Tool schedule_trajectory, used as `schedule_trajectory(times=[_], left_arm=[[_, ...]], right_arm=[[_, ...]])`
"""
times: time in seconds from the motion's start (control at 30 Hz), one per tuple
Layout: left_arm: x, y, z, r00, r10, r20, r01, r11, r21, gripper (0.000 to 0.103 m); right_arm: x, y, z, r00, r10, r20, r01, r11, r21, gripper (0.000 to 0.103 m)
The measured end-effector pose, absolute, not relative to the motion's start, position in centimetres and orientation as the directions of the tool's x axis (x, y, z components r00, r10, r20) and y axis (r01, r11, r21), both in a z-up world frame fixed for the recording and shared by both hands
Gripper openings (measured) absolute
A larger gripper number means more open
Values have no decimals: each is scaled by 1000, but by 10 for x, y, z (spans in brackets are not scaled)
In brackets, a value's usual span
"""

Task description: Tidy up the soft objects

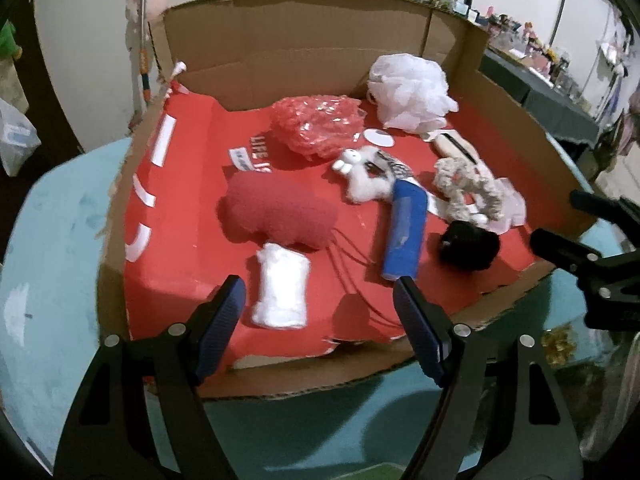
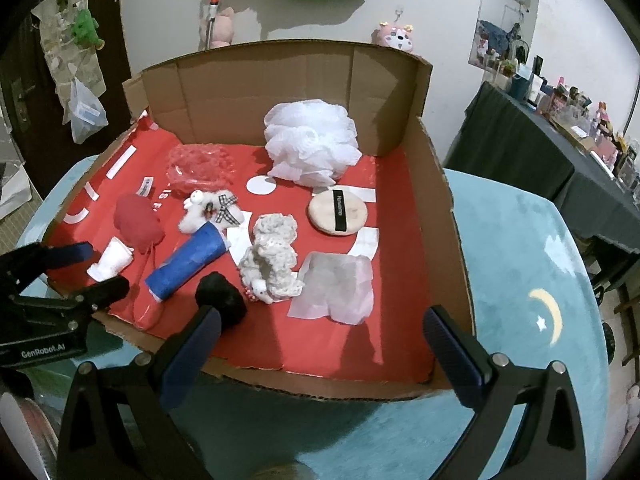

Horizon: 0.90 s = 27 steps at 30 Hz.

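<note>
While both the left gripper (image 1: pixel 316 304) and right gripper (image 2: pixel 320 344) are held with jaws spread and empty at the near edge, the soft objects (image 2: pixel 276 256) are seen scattered across the cardboard tray (image 2: pixel 436 184); whether sorting is beginning or finished cannot be told.

A teal tabletop (image 2: pixel 520 240) with a yellow moon print (image 2: pixel 550 312) to the right of the right gripper (image 2: pixel 322 334) carries an open cardboard box (image 2: pixel 440 184) directly ahead of both grippers, red-lined inside.
</note>
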<state>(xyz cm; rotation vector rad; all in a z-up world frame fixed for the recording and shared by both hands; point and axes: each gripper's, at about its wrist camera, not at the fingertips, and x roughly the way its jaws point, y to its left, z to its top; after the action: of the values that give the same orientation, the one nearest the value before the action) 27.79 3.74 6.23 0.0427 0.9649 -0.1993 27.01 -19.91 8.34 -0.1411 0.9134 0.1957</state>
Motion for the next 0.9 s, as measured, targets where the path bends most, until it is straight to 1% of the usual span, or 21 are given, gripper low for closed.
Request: schedule_trajectory(times=[0.07, 0.37, 0.9], left_arm=[[277, 37, 62, 552, -161, -819, 185, 980, -68, 75], [275, 33, 67, 576, -153, -803, 167, 984, -67, 75], [275, 34, 66, 574, -148, -805, 160, 985, -67, 75]], right_arm=[[270, -200, 84, 596, 109, -796, -223, 974, -34, 103], [267, -202, 83, 598, 104, -795, -219, 975, -38, 103], [267, -201, 83, 596, 103, -797, -217, 975, -36, 103]])
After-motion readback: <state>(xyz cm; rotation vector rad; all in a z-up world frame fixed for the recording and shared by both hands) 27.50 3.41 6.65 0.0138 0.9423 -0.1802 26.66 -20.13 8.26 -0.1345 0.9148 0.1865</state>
